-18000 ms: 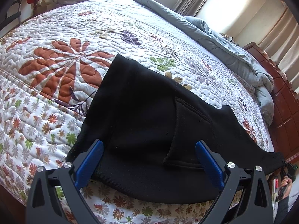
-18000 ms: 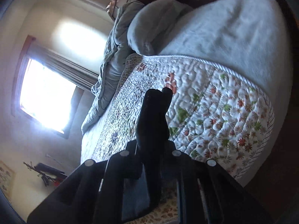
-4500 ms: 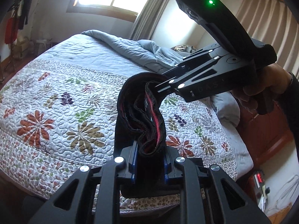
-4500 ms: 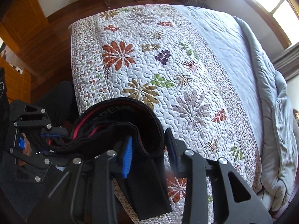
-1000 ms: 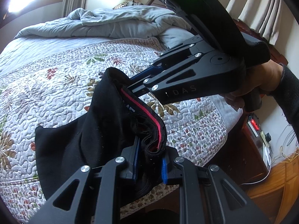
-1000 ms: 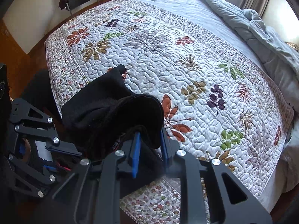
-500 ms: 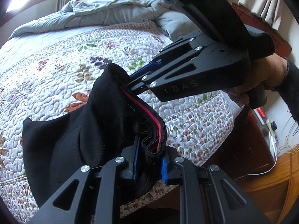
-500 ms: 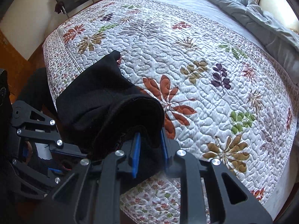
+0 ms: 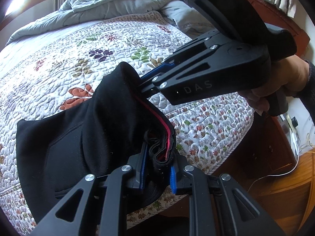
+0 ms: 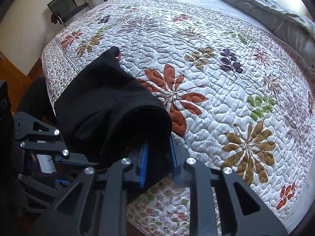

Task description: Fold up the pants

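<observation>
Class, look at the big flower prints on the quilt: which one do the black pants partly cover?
The rust-orange flower: the pants overlap its near petals. The brown flower and the green one lie fully uncovered, farther right.

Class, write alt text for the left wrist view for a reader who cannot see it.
The left claw is clamped on the bunched waistband of black pants, while the right claw grips the same waistband further along. The rest of the pants drapes onto a floral quilt.

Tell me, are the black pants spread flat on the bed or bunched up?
Bunched up: both hand-held grippers pinch the black pants by the gathered waistband, its far part draped on the quilt.
</observation>
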